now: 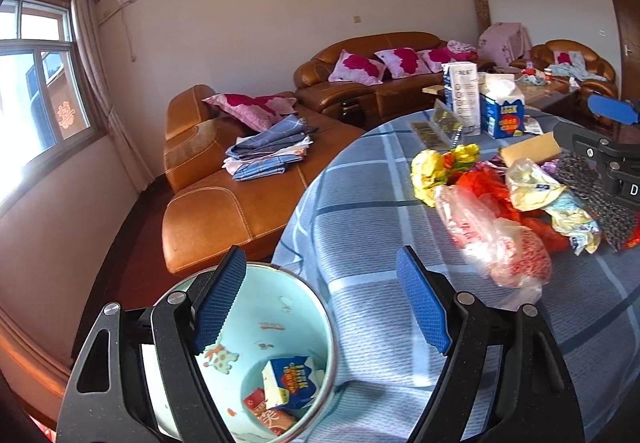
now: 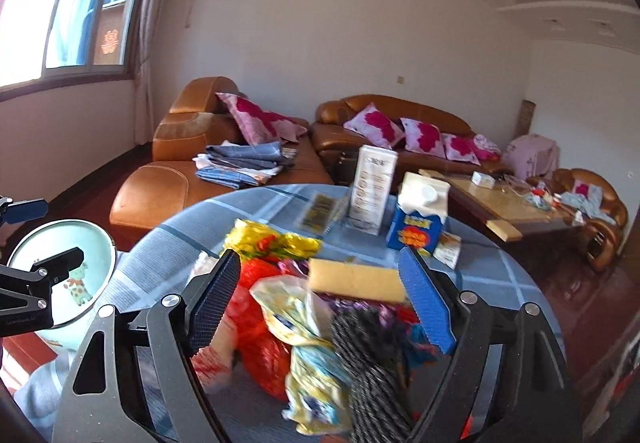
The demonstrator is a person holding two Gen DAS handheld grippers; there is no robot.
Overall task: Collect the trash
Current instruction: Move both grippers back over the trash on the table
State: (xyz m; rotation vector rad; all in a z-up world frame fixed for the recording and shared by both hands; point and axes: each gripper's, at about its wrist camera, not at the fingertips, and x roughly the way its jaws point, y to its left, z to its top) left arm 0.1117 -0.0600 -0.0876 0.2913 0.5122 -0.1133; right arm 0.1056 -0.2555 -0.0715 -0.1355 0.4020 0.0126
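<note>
right hand-held gripper [image 2: 320,299] – jaws wide, empty | trash pile [image 2: 304,327] on desk [image 2: 168,255] lies between them, nearer than left hand-held gripper [image 1: 320,307] – open, empty, beside bin [image 1: 276,323] at near left

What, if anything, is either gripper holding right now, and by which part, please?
Nothing is held. The left gripper is open over the table edge beside the bin; the right gripper is open above the trash pile, pads not pressing anything.
</note>
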